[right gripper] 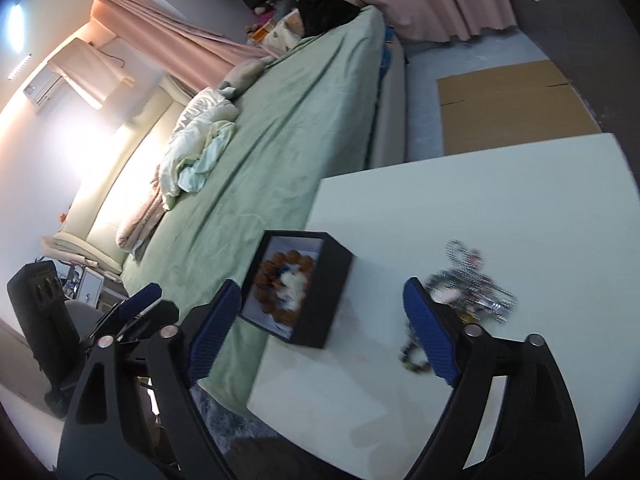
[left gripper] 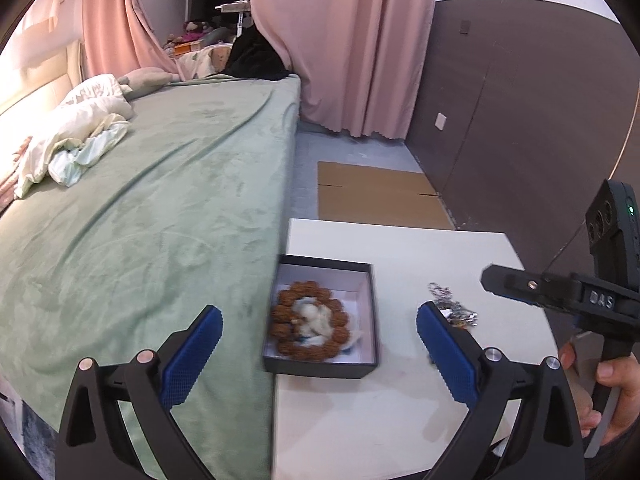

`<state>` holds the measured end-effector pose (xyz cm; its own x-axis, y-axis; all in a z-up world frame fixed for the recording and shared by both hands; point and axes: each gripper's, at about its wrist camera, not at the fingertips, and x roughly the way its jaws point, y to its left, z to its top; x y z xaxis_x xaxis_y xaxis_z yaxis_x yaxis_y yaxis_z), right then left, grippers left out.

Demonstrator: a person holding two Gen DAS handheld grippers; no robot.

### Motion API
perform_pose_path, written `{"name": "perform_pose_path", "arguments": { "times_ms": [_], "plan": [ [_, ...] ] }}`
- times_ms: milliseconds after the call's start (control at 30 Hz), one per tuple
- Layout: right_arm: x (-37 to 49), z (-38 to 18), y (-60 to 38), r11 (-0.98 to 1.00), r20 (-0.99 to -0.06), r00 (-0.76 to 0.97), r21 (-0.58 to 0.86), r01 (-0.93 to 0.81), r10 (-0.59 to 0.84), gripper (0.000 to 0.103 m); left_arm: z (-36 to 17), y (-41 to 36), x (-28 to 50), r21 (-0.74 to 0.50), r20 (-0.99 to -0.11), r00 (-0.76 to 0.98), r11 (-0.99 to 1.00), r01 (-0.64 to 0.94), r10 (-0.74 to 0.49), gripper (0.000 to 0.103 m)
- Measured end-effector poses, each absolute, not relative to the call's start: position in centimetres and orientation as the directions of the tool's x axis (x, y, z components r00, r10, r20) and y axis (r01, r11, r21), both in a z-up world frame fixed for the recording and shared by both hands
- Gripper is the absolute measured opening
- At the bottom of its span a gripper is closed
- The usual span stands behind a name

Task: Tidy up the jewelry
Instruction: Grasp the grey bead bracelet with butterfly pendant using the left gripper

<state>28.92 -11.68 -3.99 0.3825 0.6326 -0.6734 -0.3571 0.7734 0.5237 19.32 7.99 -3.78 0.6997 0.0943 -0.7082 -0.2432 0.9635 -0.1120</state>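
Observation:
A black open box (left gripper: 370,312) (right gripper: 324,300) stands on the white table (left gripper: 380,420) (right gripper: 500,208) at its left edge. Inside it lies a brown bead bracelet (left gripper: 286,300) (right gripper: 300,258) around white and blue pieces. A pile of silver chains and other jewelry (left gripper: 456,308) (right gripper: 480,284) lies on the table to the right of the box. A dark bead bracelet (right gripper: 412,356) lies near the right gripper's right finger. My left gripper (left gripper: 320,348) is open and empty above the box. My right gripper (right gripper: 320,320) is open and empty above the table, its body visible in the left wrist view (left gripper: 580,300).
A bed with a green cover (left gripper: 160,200) (right gripper: 280,140) runs along the table's left side. Crumpled bedding (left gripper: 80,132) lies on it. Flat cardboard (left gripper: 376,196) (right gripper: 512,108) lies on the floor beyond the table. Pink curtains (left gripper: 352,40) hang behind.

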Motion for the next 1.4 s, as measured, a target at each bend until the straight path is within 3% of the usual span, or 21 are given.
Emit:
{"name": "perform_pose_path", "arguments": {
  "times_ms": [367,600,767,933,1133,1267,1400],
  "plan": [
    [28.0,-3.5,-16.7,0.810,-0.699,0.411,0.518,-0.273,0.585,0.093,-4.4,2.5,21.9,-0.141,-0.720,0.694,0.979,-0.148,0.001,0.094],
    [28.0,-3.7,-19.4,0.810,-0.697,0.424,0.553,-0.196,0.579,0.098,-6.3,0.2,24.2,-0.159,-0.773,0.632,0.982,-0.103,-0.058,0.094],
    [28.5,-4.1,-20.6,0.815,-0.703,0.437,0.561,-0.144,0.562,0.098,-7.9,-0.9,26.5,-0.167,-0.806,0.585,0.983,-0.076,-0.092,0.072],
    [28.7,-3.9,-21.7,0.810,-0.689,0.467,0.575,-0.114,0.555,0.098,-10.9,-1.5,29.4,-0.196,-0.864,0.487,0.976,-0.092,-0.127,0.041],
    [29.7,-4.9,-22.2,0.806,-0.693,0.472,0.588,-0.068,0.545,0.097,-13.6,-1.7,31.6,-0.184,-0.897,0.427,0.974,-0.134,-0.110,0.032],
    [30.2,-5.5,-22.2,0.807,-0.709,0.457,0.589,-0.037,0.537,0.078,-15.0,-1.9,32.7,-0.159,-0.915,0.395,0.975,-0.154,-0.087,0.027],
    [30.4,-6.1,-22.1,0.805,-0.720,0.444,0.593,-0.007,0.534,0.073,-15.9,-2.0,33.0,-0.142,-0.921,0.383,0.975,-0.172,-0.066,0.027]
  ]
}}
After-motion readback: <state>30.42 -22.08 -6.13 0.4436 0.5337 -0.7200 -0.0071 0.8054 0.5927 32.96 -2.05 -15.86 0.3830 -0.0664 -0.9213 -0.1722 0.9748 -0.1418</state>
